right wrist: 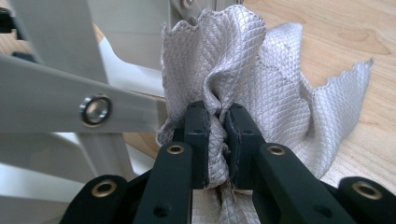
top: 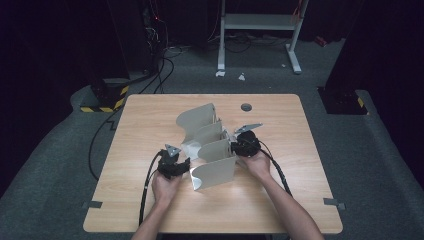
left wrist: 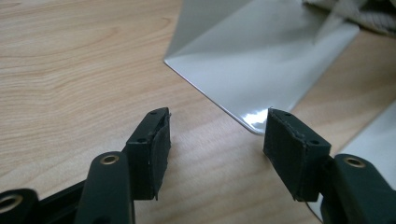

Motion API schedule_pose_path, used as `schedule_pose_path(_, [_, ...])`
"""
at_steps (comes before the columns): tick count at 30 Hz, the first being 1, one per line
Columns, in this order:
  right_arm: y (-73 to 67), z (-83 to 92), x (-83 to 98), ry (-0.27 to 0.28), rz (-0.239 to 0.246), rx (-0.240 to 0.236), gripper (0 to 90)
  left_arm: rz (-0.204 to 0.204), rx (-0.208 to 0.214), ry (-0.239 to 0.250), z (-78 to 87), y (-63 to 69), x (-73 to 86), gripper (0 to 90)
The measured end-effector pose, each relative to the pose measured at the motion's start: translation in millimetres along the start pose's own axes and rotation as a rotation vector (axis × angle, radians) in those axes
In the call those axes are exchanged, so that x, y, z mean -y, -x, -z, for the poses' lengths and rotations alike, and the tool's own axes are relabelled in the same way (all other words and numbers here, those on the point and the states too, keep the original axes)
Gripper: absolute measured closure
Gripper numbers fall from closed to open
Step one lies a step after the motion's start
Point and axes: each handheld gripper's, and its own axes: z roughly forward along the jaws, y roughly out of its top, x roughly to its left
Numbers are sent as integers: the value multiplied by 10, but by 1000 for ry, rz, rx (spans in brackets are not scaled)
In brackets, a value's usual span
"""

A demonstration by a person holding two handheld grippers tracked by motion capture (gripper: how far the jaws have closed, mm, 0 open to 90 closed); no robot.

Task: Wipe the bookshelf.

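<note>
The pale grey quilted cloth (right wrist: 243, 84) sits bunched between the clenched right tongs (right wrist: 217, 135), pinched so it can be worked beside the white sheet-metal rack of curved fins (top: 210, 150). The left tongs (left wrist: 215, 140) gape released, one pad just at a fin's rounded corner, probably to steady the rack on the light wooden table (top: 150, 115) beyond.

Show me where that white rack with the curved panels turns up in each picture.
High view: the white rack stands mid-tabletop.
Left gripper view: one panel's rounded corner, upper middle, just beyond the open jaws.
Right gripper view: its frame and panels at left, beside the cloth pinched by the right gripper.
Shared landmark: the wooden tabletop.
</note>
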Motion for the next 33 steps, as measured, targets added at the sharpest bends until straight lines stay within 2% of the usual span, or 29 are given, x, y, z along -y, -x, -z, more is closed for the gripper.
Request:
schedule_pose_path(1, [-7, 23, -9, 6, 0, -1, 809, 18, -2, 4, -27, -31, -8, 410])
schedule_pose_path(2, [-7, 23, -9, 6, 0, -1, 809, 18, -2, 4, -27, -31, -8, 406])
schedule_pose_path(5, [-16, 69, -31, 20, 3, -9, 810, 0, -17, -39, -70, -33, -85, 362])
schedule_pose_path(8, [-26, 138, -63, 43, 12, -12, 810, -14, -13, -67, -123, -35, -160, 351])
schedule_pose_path(11, [-5, 265, -107, 82, -3, -29, 810, -9, -17, -52, -157, -55, -170, 352])
schedule_pose_path(14, [7, 331, -147, 91, -2, -29, 810, -21, -7, -36, -162, -69, -154, 353])
schedule_pose_path(15, [10, 405, -204, 113, 1, -35, 810, -27, 3, -3, -160, -83, -112, 354])
schedule_pose_path(17, [7, 477, -252, 145, -2, -52, 810, -29, 0, -1, -154, -75, -109, 367])
schedule_pose_path(22, [-22, 580, -363, 170, 24, -50, 810, -27, 0, -1, -152, -70, -106, 382])
schedule_pose_path(25, [-43, 656, -503, 190, 42, -46, 810, -28, 2, 0, -152, -71, -106, 385])
schedule_pose_path(29, [-54, 660, -601, 201, 54, -44, 809, -28, 4, 3, -152, -65, -106, 394])
schedule_pose_path(33, [-75, 594, -702, 198, 62, -39, 809, -32, 6, 1, -151, -65, -106, 401])
